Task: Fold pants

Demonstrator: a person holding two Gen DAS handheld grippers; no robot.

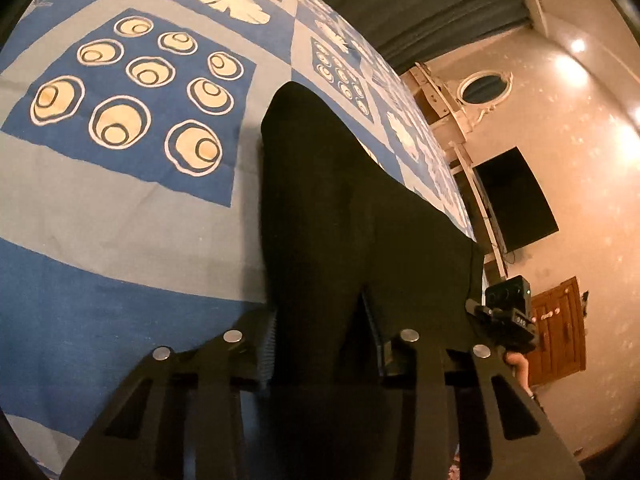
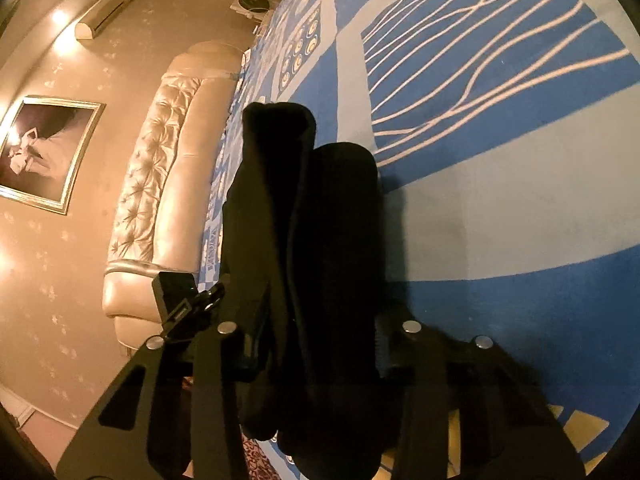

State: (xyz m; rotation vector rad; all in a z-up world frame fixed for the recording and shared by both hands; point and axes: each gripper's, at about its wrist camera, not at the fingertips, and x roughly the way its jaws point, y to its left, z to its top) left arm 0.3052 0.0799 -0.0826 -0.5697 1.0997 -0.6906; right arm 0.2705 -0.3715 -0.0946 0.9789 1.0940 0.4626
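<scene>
The black pants (image 1: 340, 208) hang lifted above a blue and grey patterned bedspread (image 1: 100, 208). My left gripper (image 1: 320, 332) is shut on one part of the pants' edge, the cloth stretching away from its fingers. The right gripper shows in the left wrist view (image 1: 508, 320), holding the same cloth at the right. In the right wrist view the pants (image 2: 312, 220) hang in two rolled folds from my right gripper (image 2: 316, 340), which is shut on them. The left gripper shows there at the left (image 2: 180, 300).
The bedspread (image 2: 500, 220) covers a bed with a cream tufted headboard (image 2: 160, 184). A dark TV (image 1: 516, 200) hangs on the wall, with a wooden cabinet (image 1: 564, 328) below. A framed picture (image 2: 44, 152) and an air conditioner (image 2: 108, 12) are on the other wall.
</scene>
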